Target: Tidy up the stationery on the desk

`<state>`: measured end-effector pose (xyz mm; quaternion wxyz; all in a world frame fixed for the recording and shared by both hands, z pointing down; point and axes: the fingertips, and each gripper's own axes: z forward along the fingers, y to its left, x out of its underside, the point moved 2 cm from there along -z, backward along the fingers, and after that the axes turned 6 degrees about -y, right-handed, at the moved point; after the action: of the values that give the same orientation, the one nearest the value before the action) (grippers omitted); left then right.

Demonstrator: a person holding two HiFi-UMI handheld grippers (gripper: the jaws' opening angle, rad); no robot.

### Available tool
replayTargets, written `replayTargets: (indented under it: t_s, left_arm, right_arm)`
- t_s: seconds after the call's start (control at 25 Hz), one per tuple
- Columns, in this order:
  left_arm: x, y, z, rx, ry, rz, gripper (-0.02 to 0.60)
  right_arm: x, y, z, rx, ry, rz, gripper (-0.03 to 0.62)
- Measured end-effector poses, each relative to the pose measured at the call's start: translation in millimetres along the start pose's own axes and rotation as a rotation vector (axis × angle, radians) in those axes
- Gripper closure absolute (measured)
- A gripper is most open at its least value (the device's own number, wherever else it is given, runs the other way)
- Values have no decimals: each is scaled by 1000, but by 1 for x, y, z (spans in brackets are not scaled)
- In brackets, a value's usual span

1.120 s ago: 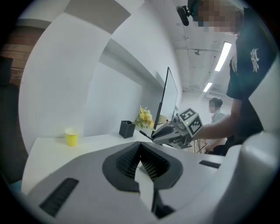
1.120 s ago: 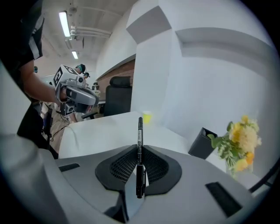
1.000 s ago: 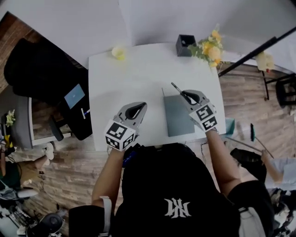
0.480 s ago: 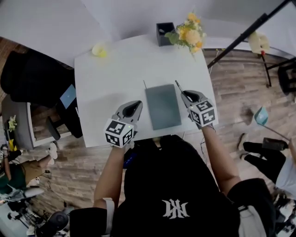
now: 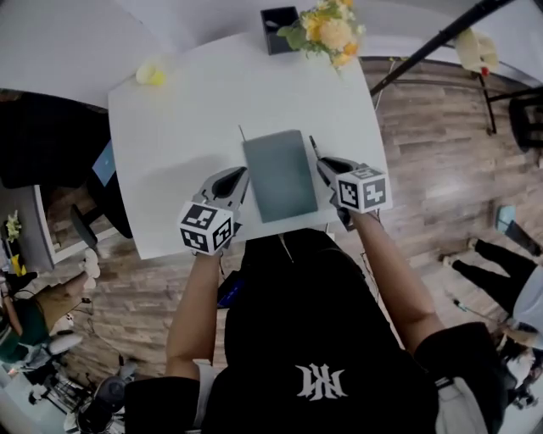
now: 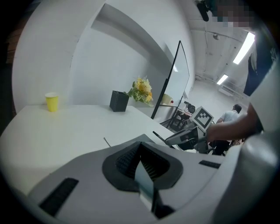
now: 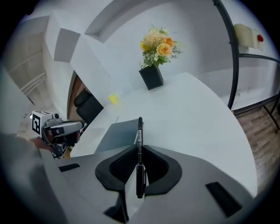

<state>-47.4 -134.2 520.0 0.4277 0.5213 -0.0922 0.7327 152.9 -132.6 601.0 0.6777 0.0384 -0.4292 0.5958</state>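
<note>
**A:** Both hand-held grippers have come lower and closer to the near edge of the tabletop [image 5: 195, 119] than a second ago. Where do they sit now?

**B:** Either side of the grey notebook [image 5: 278, 174]. The left hand-held gripper [image 5: 239, 175] was well left of it. Now its tip is right at the notebook's left edge, though I can't tell whether it touches.

**A:** And its jaws?

**B:** Pressed together, with nothing between them.

**A:** The other one?

**B:** The right hand-held gripper [image 5: 321, 161] overlapped the notebook's right edge earlier and is now just beside that edge. Its marker cube has rolled, so a different face shows to the head view.

**A:** Holding anything?

**B:** Yes, a black pen [image 7: 139, 156], pinched in a narrow grip between the jaws. It lies along them and sticks out ahead, with its tip near the notebook's far right corner.

**A:** Has the notebook shifted?

**B:** It lies flat and closed near the front edge, in much the same spot on the tabletop as before.

**A:** What else is there?

**B:** A yellow cup [image 5: 151, 75] at the far left corner, a black box [image 5: 279, 17] at the far edge, and yellow-orange flowers [image 5: 327, 24] just beside the box. All are well apart from the grippers.
</note>
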Motion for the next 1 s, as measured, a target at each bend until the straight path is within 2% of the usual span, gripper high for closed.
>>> replayTargets:
  t_s: [0.16, 0.28, 1.0]
  left_arm:
    - [8, 0, 10, 12, 12, -15, 578]
    - [8, -4, 13, 24, 11, -16, 578]
    - [21, -13, 7, 52, 25, -23, 578]
  right_arm:
    - [13, -3, 4, 13, 46, 79, 528]
    - [21, -4, 3, 23, 66, 100, 528]
    - [26, 11, 12, -16, 123, 94, 528]
